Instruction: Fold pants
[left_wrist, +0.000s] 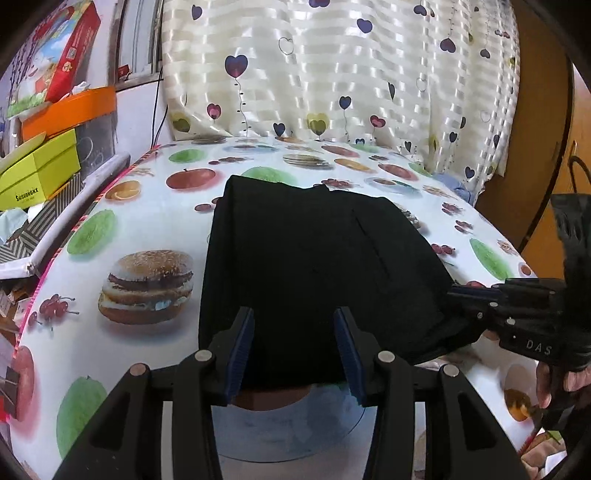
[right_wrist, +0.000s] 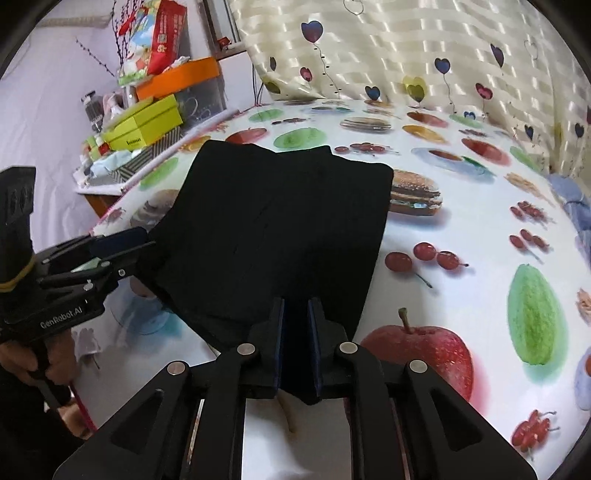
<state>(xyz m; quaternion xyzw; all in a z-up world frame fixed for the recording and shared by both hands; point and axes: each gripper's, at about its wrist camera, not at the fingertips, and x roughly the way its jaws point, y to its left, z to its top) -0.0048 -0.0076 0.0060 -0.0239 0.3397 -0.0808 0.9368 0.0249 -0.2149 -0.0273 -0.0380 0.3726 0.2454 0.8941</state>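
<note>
The black pants (left_wrist: 306, 266) lie folded flat on the fruit-print table (left_wrist: 147, 206); they also show in the right wrist view (right_wrist: 273, 221). My left gripper (left_wrist: 293, 350) is open, its blue pads either side of the pants' near edge, nothing pinched. In the right wrist view it (right_wrist: 147, 240) sits at the pants' left corner. My right gripper (right_wrist: 295, 332) is shut on the pants' near edge, the cloth bunched between its blue pads. In the left wrist view it (left_wrist: 452, 291) touches the pants' right side.
Stacked boxes, yellow-green (left_wrist: 40, 173) and orange (left_wrist: 70, 110), stand on a shelf left of the table. A heart-print curtain (left_wrist: 332, 66) hangs behind. A blue cloth (right_wrist: 572, 206) lies at the table's far right edge. A wooden door (left_wrist: 535, 147) is at right.
</note>
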